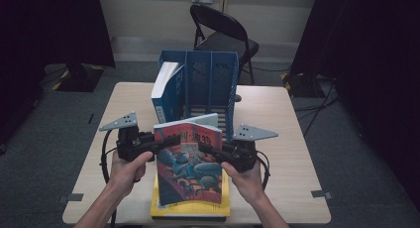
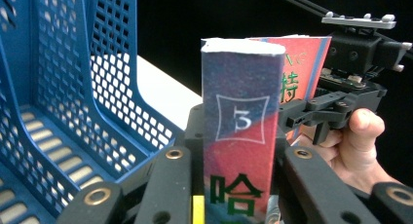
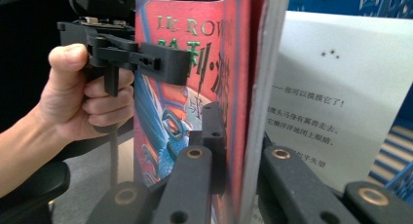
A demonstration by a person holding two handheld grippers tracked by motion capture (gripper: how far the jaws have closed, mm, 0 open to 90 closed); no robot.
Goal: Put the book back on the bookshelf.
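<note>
A red and blue paperback is held tilted up over a yellow book that lies flat at the table's near edge. My left gripper is shut on its spine; in the left gripper view the jaws press both sides of the spine, which bears a "3". My right gripper is shut on the opposite edge. In the right gripper view the left finger lies against the front cover, and a white printed page shows beyond the page edges. I cannot tell whether the paperback's lower edge rests on the yellow book.
A blue mesh file rack stands at the middle of the wooden table, just behind the paperback, with a blue and white book upright in its left compartment. A black folding chair stands beyond the table.
</note>
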